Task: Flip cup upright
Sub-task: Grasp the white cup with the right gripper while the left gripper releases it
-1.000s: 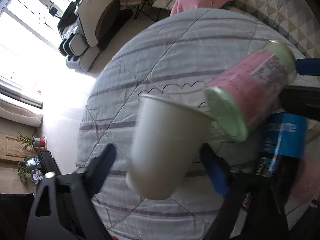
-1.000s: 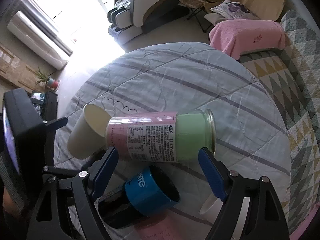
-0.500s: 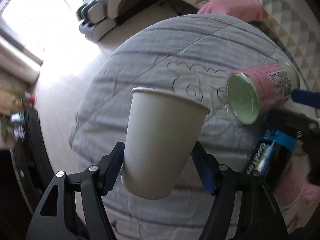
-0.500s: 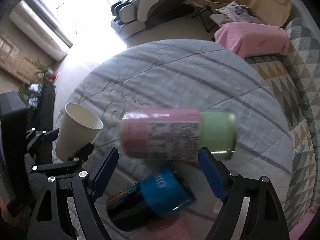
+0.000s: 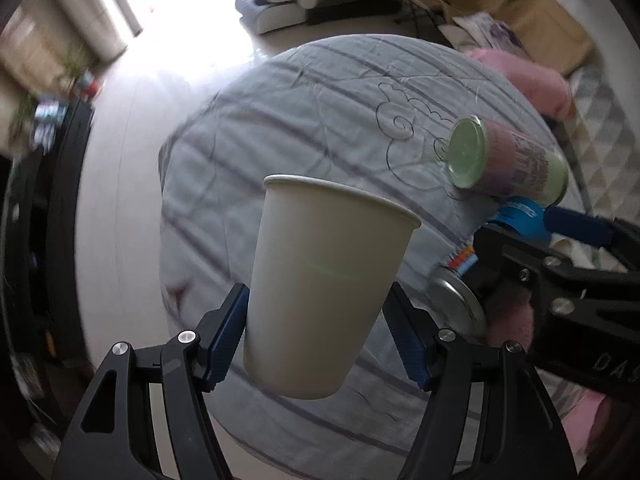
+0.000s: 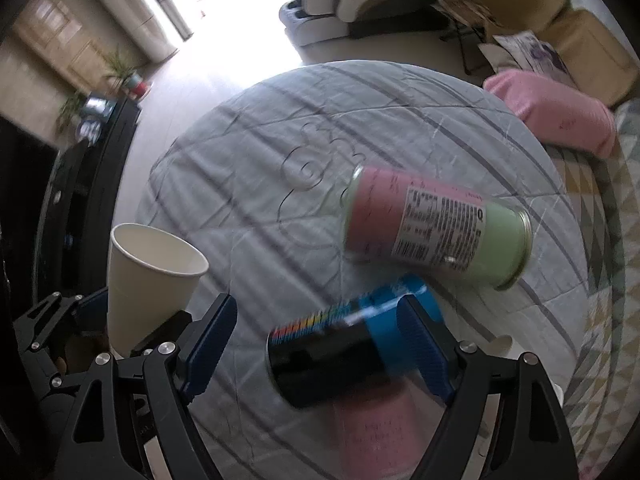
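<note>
A white paper cup [image 5: 324, 280] stands mouth-up between the blue pads of my left gripper [image 5: 316, 340], which is shut on its lower half and holds it above the striped grey quilt [image 5: 304, 120]. The cup also shows in the right wrist view [image 6: 148, 276], at the left, with the left gripper below it. My right gripper [image 6: 316, 348] is open and empty. It hovers over a black and blue can [image 6: 348, 344] that lies on its side on the quilt.
A pink and green can [image 6: 436, 228] lies on its side on the quilt [image 6: 248, 152], beyond the black can. A pink cushion [image 6: 552, 116] lies at the far right. A black cabinet [image 6: 92, 160] stands left. Floor and a recliner lie beyond.
The left gripper has closed on the cup and turned it from tilted to upright, lifting it. The right gripper has drawn back from the pink and green can, which rolled away a little.
</note>
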Demonstrator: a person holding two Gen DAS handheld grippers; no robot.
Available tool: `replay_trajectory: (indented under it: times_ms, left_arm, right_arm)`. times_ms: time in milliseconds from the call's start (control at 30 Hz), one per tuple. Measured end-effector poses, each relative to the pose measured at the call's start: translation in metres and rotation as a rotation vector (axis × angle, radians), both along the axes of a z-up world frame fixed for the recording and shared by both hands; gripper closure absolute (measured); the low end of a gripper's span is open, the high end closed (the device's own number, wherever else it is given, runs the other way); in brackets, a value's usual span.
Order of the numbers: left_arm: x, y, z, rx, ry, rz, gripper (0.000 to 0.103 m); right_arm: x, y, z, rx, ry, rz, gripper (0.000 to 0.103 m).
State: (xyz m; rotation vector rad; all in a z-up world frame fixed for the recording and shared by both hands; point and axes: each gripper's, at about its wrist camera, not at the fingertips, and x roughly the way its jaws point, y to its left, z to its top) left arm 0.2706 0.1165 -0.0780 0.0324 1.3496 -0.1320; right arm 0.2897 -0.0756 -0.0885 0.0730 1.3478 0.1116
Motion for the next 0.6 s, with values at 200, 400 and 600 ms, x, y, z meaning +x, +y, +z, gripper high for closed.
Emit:
replay_trajectory:
  times_ms: [200, 400, 600]
  left_arm:
    - [-0.035, -0.014, -0.013, -0.080, 0.078, 0.107, 0.033]
    - [-0.062, -0.014, -0.035, -0.128, 0.125, 0.168, 0.033]
    - [-0.076, -0.006, -0.029, -0.157, 0.098, 0.161, 0.027]
  right_arm:
    - [-0.028, 0.002, 0.000, -0.048, 0.036, 0.063, 0.020]
    - [-0.050, 0.007, -0.005, -0.064, 0.061, 0.102, 0.020]
    - [-0.063, 0.011, -0.012, -0.012, 0.106, 0.084, 0.020]
